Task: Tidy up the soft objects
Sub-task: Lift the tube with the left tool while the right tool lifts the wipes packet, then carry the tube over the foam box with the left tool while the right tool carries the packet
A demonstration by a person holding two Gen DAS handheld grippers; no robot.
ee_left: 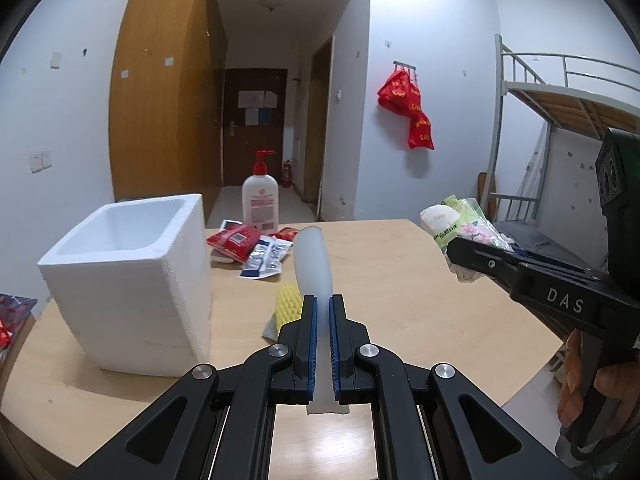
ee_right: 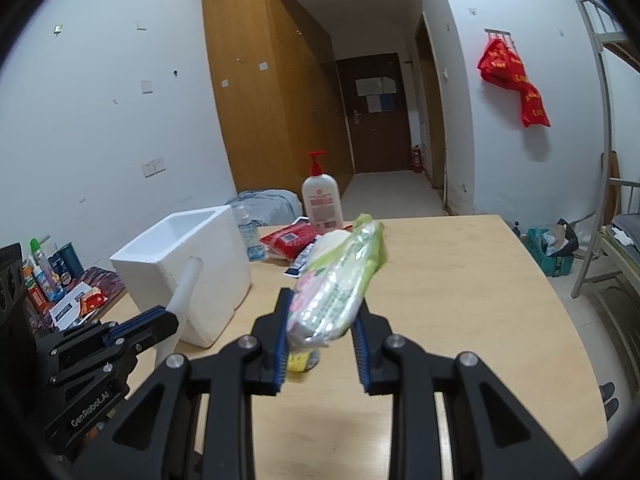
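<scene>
Left claw (ee_left: 323, 312) nearly closed, clamping white tube (ee_left: 312, 260) upright for carrying; right claw (ee_right: 322, 320) part-open, gripping wipes pack (ee_right: 340, 280) lengthwise; foam box (ee_left: 132, 276), probable destination, ahead-left of both.

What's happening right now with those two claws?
Left gripper shut on white tube. Right gripper shut on green wipes pack. Foam box open, nothing blocking it.

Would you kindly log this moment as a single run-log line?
left gripper: shut on white foam strip | right gripper: shut on wipes pack | foam box: on table
</scene>
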